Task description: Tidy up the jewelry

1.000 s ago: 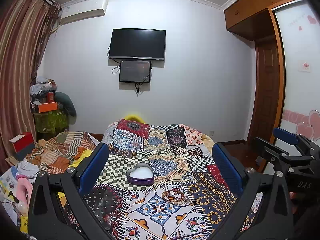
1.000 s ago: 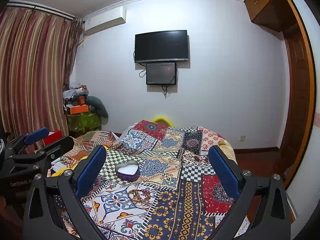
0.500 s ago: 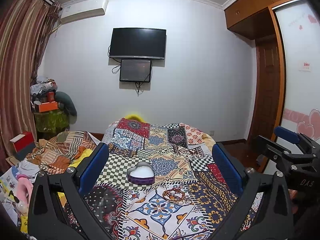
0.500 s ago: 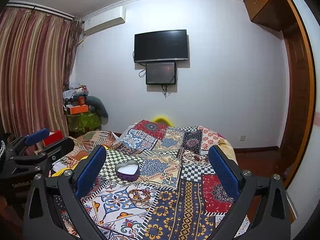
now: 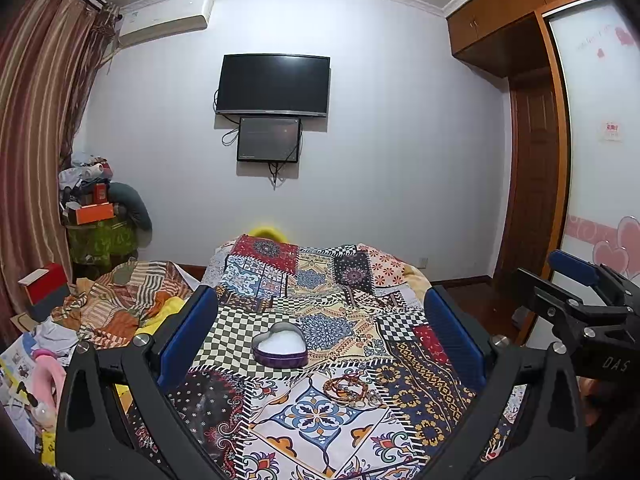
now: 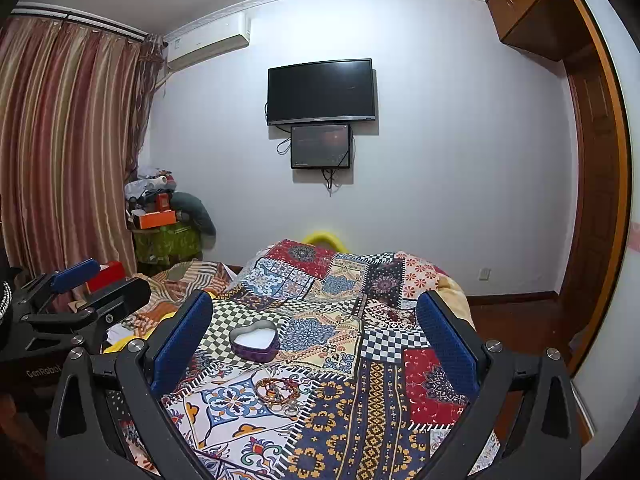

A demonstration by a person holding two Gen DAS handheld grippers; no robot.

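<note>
Two tongs hang above the bed (image 5: pixel 404 436), both spread wide with nothing in them. Between the left tongs (image 5: pixel 320 328) lies the heart-shaped box (image 5: pixel 280 345), lid off, and the pile of bracelets (image 5: pixel 349 389) sits just nearer. From the right tongs (image 6: pixel 314 330), both lie ahead to the left. Bare quilt lies all around them. Messy clothes (image 5: pixel 120 300) crowd the bed's left edge.

heart box (image 5: pixel 280 345) between the jaws was purple outside, white inside. bracelets (image 5: pixel 347 389) just nearer than it were orange-red and gold. quilt (image 5: pixel 320 288) under both: patchwork of black-white checks, blue florals, red medallions. finger pads (image 5: pixel 188 332) were blue on black frames. curtain (image 6: pixel 60 152) far left of jaws striped red-tan.
</note>
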